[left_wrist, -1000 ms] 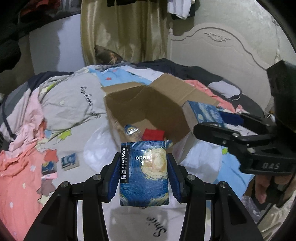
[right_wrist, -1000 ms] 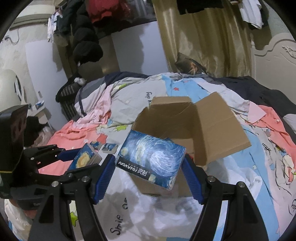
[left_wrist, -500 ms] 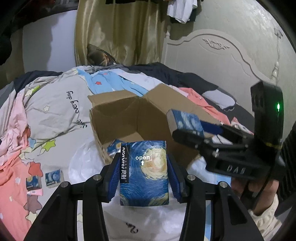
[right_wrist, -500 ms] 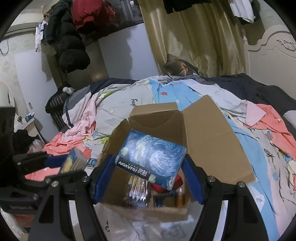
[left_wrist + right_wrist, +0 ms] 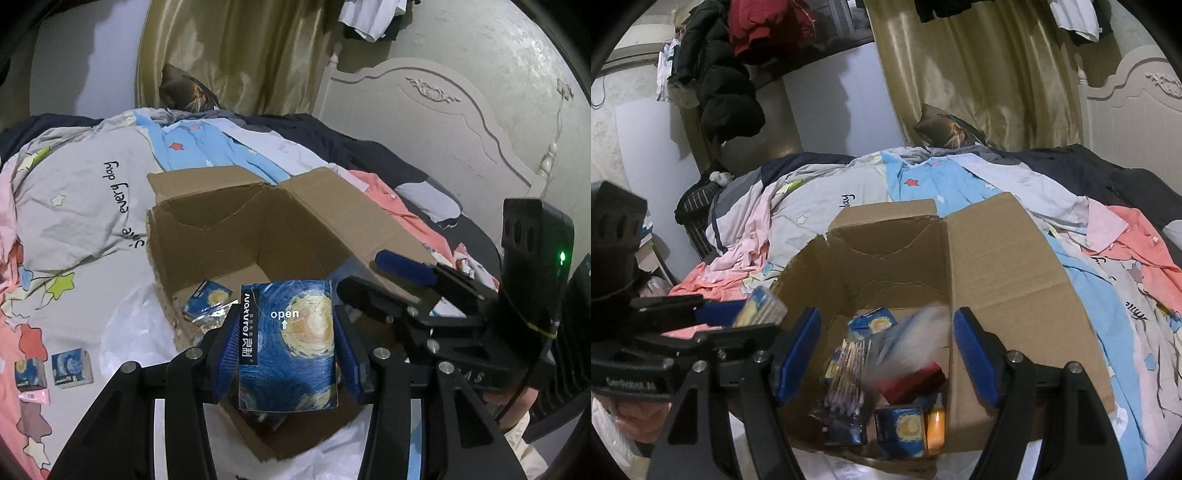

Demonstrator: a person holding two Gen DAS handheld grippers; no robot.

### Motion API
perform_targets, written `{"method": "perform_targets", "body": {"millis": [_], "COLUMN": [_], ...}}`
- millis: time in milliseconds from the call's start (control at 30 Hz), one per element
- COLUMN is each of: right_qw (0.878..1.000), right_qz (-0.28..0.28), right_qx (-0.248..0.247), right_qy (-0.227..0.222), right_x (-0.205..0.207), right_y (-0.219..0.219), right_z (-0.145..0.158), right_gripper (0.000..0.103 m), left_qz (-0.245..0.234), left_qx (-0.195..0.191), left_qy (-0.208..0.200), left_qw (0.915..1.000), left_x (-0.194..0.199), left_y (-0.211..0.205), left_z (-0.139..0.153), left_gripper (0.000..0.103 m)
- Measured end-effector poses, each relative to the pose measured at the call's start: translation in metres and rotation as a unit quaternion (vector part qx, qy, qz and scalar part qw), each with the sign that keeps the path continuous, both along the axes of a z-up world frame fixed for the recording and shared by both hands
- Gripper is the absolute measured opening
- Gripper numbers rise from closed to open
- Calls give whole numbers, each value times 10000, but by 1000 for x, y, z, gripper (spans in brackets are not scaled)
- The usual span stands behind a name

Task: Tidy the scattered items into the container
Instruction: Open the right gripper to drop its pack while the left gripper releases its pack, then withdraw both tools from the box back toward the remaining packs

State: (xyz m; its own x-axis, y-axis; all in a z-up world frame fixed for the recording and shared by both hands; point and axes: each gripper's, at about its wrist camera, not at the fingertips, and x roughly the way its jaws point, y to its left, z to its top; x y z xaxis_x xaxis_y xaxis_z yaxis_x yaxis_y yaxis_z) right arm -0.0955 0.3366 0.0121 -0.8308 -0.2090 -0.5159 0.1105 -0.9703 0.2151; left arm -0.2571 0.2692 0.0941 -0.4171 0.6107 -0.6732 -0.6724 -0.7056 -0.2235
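An open cardboard box (image 5: 221,243) (image 5: 997,277) stands on the bed. My left gripper (image 5: 286,343) is shut on a blue starry tissue pack (image 5: 288,365) and holds it upright over the box's near corner. In the right wrist view that gripper (image 5: 759,317) sits at the left with its pack edge-on. My right gripper (image 5: 886,332) is open above the box. A blurred blue pack (image 5: 908,343) is falling between its fingers, touching neither pad. A cotton swab bag (image 5: 846,369), a red box (image 5: 912,380), another tissue pack (image 5: 901,428) and an orange bottle (image 5: 934,424) lie inside.
Two small blue packs (image 5: 70,367) (image 5: 29,373) lie on the pink bedding left of the box. A white plastic bag (image 5: 136,328) spreads under the box. Rumpled clothes cover the bed, and a white headboard (image 5: 443,122) rises at the right.
Both grippers came closer to the box and now hang over its opening. The right gripper let go of its large blue pack, which is dropping into the box. The left still holds its pack.
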Motion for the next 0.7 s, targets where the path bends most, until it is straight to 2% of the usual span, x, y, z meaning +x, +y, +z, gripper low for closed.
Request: {"method": "perform_targets", "body": {"millis": [300,400,467,600,633,700], "right_qw": [9994,9989,9984,9978,9976,9974], "right_qz": [22,60,90,55,59,73], "right_qx": [-279,-386,-481,-552,-584,-606], "right_qy": [198,262,288,357,366,392], "right_x": [3,6,9,17,19,24], "right_y": [14,17,21,23,23,21], "right_z": [-3,-3,-3,-1,-1,0], "right_gripper": [71,72,73,74,74,75], "left_qz": [87,181,311,498,508,517], "left_qx": [-23,47,111,673,747,660], "left_qy": [-27,-130,-236,-473,-477,-303], "left_qw": [10000,9997,9992,9954,9948,9960], "left_x": [-12,-12,-15,-16,-13,-4], "left_y": [14,13,10,-5,-8,-9], "left_z": [-11,-17,-20,-20,-20,-18], "left_gripper": [49,66,83,94,97,98]}}
